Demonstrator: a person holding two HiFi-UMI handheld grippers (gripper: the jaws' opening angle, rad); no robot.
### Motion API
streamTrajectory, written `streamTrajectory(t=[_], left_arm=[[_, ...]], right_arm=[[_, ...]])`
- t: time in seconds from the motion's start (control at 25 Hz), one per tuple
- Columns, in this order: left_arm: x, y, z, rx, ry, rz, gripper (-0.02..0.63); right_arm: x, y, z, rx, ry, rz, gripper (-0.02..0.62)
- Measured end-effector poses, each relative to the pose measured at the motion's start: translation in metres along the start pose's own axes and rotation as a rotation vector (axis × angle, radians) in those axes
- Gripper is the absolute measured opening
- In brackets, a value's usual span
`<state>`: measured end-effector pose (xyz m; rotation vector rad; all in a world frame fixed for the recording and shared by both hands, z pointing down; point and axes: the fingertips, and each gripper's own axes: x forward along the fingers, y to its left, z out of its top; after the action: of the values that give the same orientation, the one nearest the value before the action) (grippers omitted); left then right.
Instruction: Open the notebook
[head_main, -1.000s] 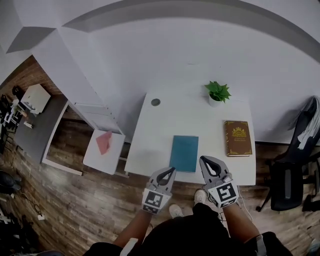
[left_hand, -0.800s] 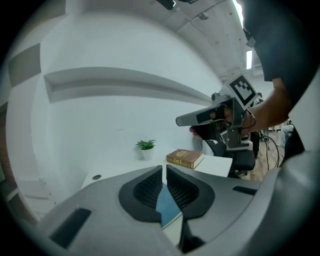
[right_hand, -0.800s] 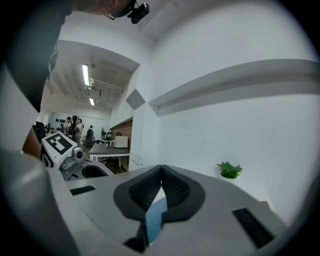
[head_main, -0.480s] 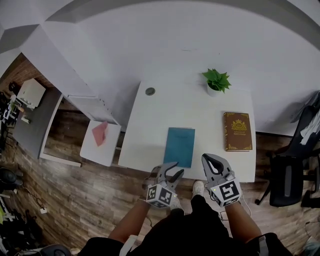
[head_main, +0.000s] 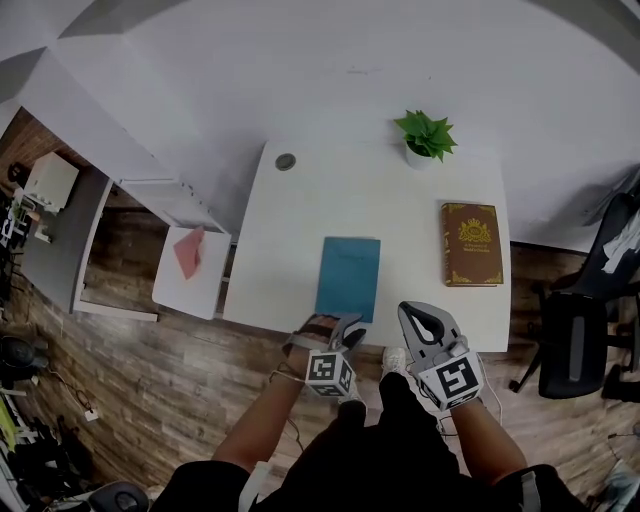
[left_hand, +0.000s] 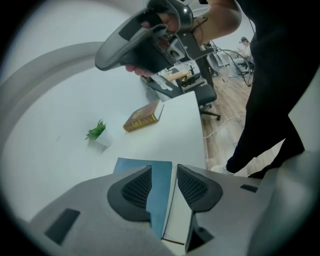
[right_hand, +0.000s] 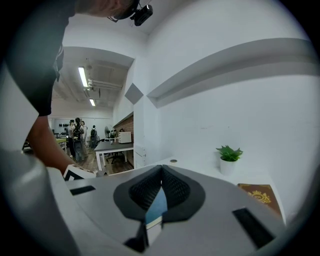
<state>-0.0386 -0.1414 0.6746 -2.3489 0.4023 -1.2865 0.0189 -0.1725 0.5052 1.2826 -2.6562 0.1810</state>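
Closed notebook (head_main: 349, 278) flat on the worktop (head_main: 300, 220). Left gripper (head_main: 340, 328) just opening, released, jaws apart before the notebook's near edge, pinching nothing. Right gripper (head_main: 418, 322) clenched, empty, alongside.

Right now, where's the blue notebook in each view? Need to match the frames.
Head view: notebook mid-frame, closed, by the near edge of the white table.
Left gripper view: notebook bottom centre, showing in the gap between the jaws.
Right gripper view: notebook is only a blue sliver low centre, seen through the jaws.
Shared landmark: potted plant on the table's far side, in all three views.
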Motion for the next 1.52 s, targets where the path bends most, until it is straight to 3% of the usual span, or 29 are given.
streamTrajectory(t=[0.36,0.64,0.88,1.16,1.52], left_arm=[[0.038,-0.013,-0.017,0.037,0.123,-0.086,0.147],[0.046,-0.015,-0.017,0.041,0.154,-0.154,0.106],[0.045,-0.016,-0.016,0.031,0.144,-0.158,0.058],[0.037,-0.013,-0.012,-0.025,0.108,-0.120,0.019],[0.003,0.018,0.000,-0.183,0.001,0.062,0.006]], right_arm=[[-0.003,-0.014,-0.013,0.020,0.009,0.003,0.002],[-0.001,-0.018,-0.019,0.043,0.031,0.015,0.002],[0.000,-0.017,-0.019,0.029,0.077,0.023,0.002],[0.001,-0.016,-0.018,0.029,0.017,0.020,0.002],[0.006,-0.004,-0.008,0.028,0.001,0.030,0.002]])
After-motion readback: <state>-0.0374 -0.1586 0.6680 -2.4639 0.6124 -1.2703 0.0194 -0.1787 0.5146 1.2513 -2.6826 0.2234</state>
